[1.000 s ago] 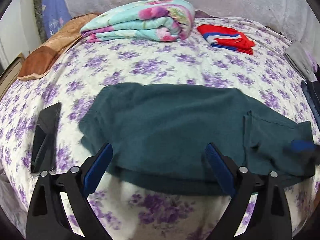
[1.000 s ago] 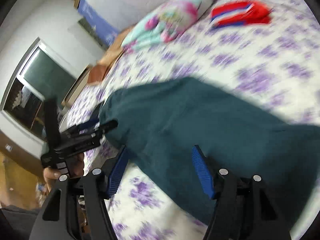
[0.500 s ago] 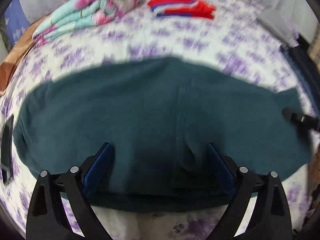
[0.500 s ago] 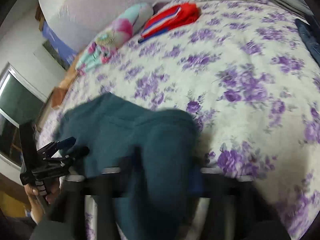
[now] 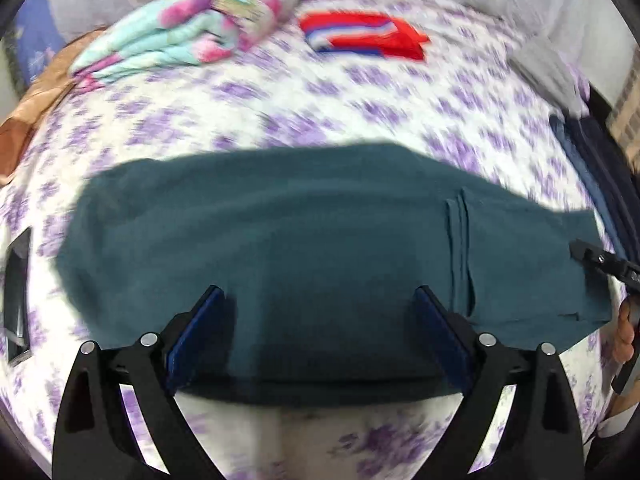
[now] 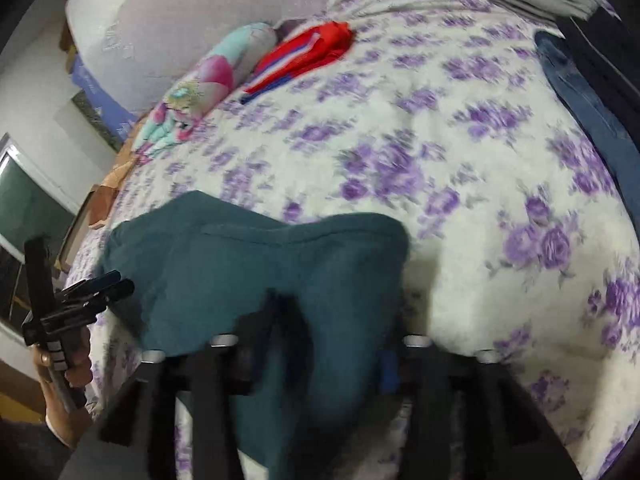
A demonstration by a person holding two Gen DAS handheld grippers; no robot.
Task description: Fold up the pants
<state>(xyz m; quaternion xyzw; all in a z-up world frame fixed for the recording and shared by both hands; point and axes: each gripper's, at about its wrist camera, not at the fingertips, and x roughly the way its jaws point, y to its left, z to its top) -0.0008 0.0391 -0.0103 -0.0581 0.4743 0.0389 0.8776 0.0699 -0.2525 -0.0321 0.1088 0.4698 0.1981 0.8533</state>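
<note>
Fingers (image 5: 196, 332) spread over soft teal pants (image 5: 300, 240); right pair seemingly blurred.

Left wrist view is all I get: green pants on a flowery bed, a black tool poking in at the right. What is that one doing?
Observer: The right tool has a bunch of the pants between its fingers; blur hides whether it is shut.
Operator: Who holds the tool on my side?
Observer: A bare hand grips the left tool, beside the pants.
Operator: Anything beyond it?
Observer: A window, behind that hand.
</note>
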